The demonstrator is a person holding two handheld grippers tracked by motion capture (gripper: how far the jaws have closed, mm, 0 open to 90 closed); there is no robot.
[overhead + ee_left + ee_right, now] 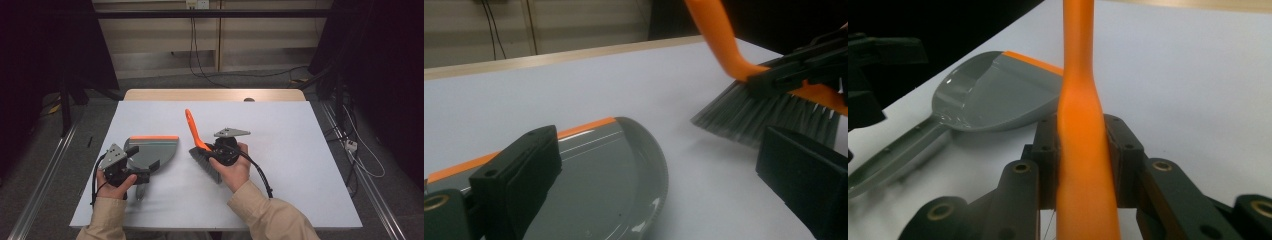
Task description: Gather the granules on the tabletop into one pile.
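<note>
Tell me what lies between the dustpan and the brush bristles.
Nothing: in the left gripper view, bare white table separates the dustpan from the brush bristles. The high view agrees.

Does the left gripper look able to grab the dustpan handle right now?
Probably yes. The left gripper is open and hovers over the dustpan, with the handle just beneath it and nothing between. The brush, held in the right gripper, sits off to the side.
</note>
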